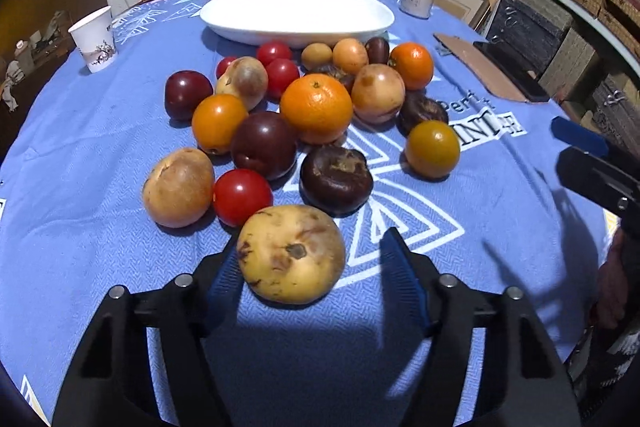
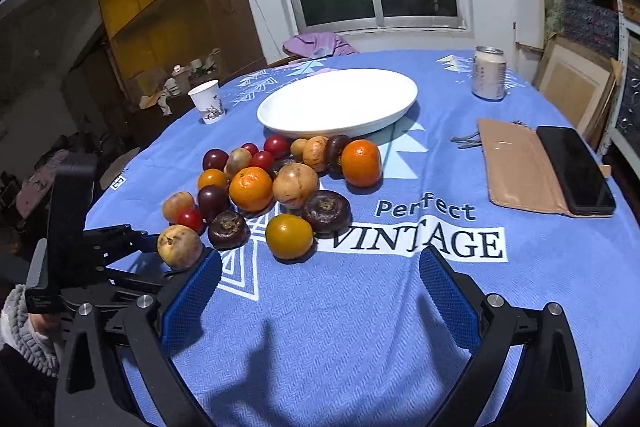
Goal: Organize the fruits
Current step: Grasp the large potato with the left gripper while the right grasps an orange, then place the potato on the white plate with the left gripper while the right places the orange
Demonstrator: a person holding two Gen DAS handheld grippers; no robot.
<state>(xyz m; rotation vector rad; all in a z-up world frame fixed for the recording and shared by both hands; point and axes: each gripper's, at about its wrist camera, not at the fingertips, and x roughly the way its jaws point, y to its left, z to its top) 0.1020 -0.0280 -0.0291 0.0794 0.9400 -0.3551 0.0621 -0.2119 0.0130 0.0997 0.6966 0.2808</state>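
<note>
My left gripper (image 1: pixel 310 263) has its jaws apart with a yellow-brown spotted fruit (image 1: pixel 291 254) sitting between them. The left blue pad (image 1: pixel 224 287) looks to be against the fruit's side; the right pad (image 1: pixel 402 275) stands clear of it, with blue cloth showing in the gap, so nothing is clamped yet. The fruit is roundish, with no long axis to line up with, and its stem scar faces me. It sits off-centre, toward the left jaw, at the near edge of the pile.

Just beyond it lie a red tomato (image 1: pixel 242 195) to the left and a dark flattened fruit (image 1: pixel 336 179) to the right, both close by. Further off are an orange (image 1: pixel 316 107), dark plums and more of the tan fruits, all loose on the blue tablecloth (image 1: pixel 80 155). The white oval dish (image 1: pixel 296 11) stands empty at the far side, straight past the pile.

My right gripper (image 2: pixel 320 291) hangs wide open over bare cloth, nearer me than the fruit, holding nothing. The left hand is plainly the one on this fruit. I judge the next move is to close on it, then carry it over the pile to the dish, lifting clear of the tomato.
</note>
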